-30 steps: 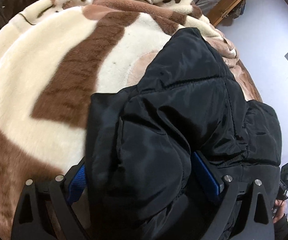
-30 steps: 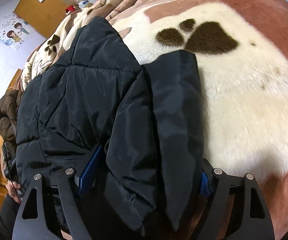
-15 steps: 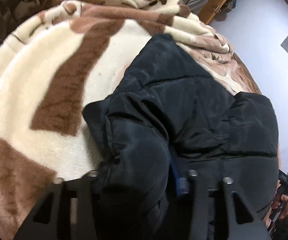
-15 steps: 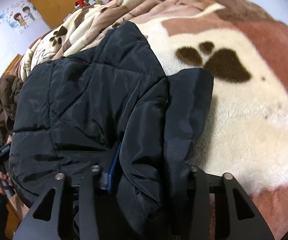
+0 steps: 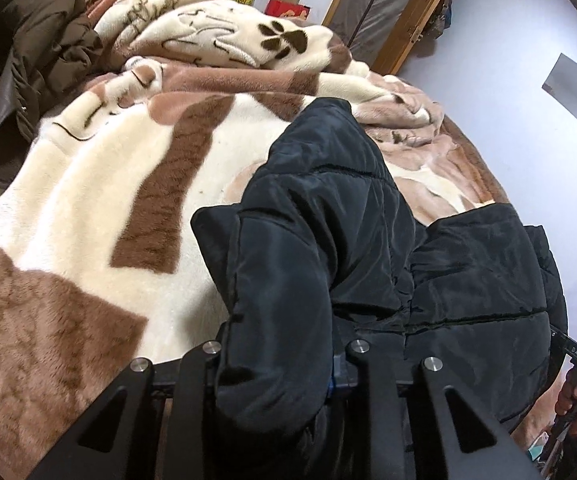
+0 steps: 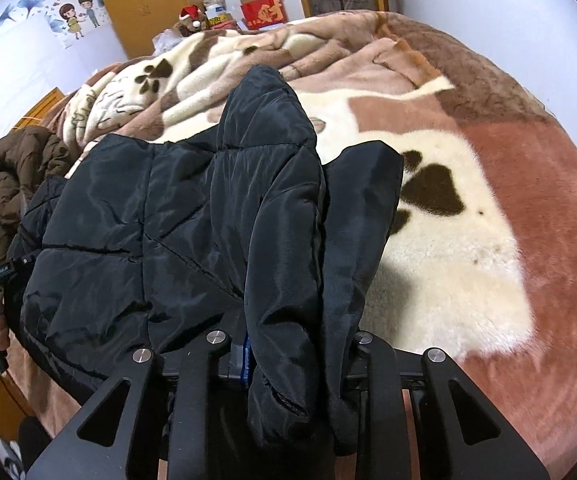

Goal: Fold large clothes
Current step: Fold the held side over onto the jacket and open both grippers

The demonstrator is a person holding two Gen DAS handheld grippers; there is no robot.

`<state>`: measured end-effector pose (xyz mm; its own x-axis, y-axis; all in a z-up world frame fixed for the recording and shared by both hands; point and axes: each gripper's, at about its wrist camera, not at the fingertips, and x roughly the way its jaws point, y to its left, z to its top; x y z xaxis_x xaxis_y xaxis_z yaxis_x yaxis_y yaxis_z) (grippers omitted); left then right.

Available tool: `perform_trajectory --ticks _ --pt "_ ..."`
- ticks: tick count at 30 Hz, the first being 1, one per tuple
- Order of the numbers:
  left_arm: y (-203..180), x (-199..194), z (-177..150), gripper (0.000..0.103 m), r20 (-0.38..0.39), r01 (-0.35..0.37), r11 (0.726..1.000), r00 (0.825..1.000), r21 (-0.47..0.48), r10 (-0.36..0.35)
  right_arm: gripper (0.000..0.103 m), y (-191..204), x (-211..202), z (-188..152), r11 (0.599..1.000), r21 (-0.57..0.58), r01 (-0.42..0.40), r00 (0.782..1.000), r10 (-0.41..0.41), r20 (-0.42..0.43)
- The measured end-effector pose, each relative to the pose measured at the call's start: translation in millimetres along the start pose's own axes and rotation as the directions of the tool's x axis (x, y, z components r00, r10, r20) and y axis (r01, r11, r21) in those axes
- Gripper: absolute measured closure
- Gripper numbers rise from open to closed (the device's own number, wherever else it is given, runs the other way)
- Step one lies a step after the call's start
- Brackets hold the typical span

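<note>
On the bed, over the cream and brown paw-print blanket (image 5: 88, 208), lies the black puffer jacket (image 5: 328, 208), its near edge bunched up toward both cameras while the far end, a narrow quilted part, rests flat on the blanket. Each near corner of the jacket sits between a pair of fingers: the left gripper (image 5: 280, 354) has a thick roll of padded cloth pinched in it, and the right gripper (image 6: 288, 344) has a like roll, with a flat sleeve or flap hanging just beside it on the side of the paw print (image 6: 432, 192). Both sets of fingers are narrowing at this moment, pressed onto the cloth, so the grip looks made or nearly so. Judged from this, the step in hand is the lift of the near edge for a fold across the jacket's length. The next move would call for carrying both corners together, level with each other, over toward the jacket's far end, and keeping the padding from slipping, since the fabric is slick and bulky. Beyond the jacket, a brown coat (image 5: 36, 60) is heaped at the blanket's far edge, and past it stand boxes (image 6: 262, 4) and a wooden wardrobe (image 6: 144, 4).
</note>
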<state>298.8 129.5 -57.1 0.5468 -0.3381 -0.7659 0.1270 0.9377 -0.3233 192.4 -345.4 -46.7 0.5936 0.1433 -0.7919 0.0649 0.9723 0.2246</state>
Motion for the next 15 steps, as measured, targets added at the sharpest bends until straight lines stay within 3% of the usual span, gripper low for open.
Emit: perform_trajectory --ticks 7,15 --pt "1.5 -26.1 1.8 0.076 0.028 -0.004 1.000 1.000 0.012 0.003 0.077 9.1 -11.2 0.7 1.000 -0.004 -0.027 1.000 0.027 0.010" --pt "15.1 -31.3 33.4 0.076 0.057 -0.035 0.999 0.998 0.028 0.034 0.077 30.8 3.8 27.9 0.998 -0.001 -0.064 0.998 0.064 0.026"
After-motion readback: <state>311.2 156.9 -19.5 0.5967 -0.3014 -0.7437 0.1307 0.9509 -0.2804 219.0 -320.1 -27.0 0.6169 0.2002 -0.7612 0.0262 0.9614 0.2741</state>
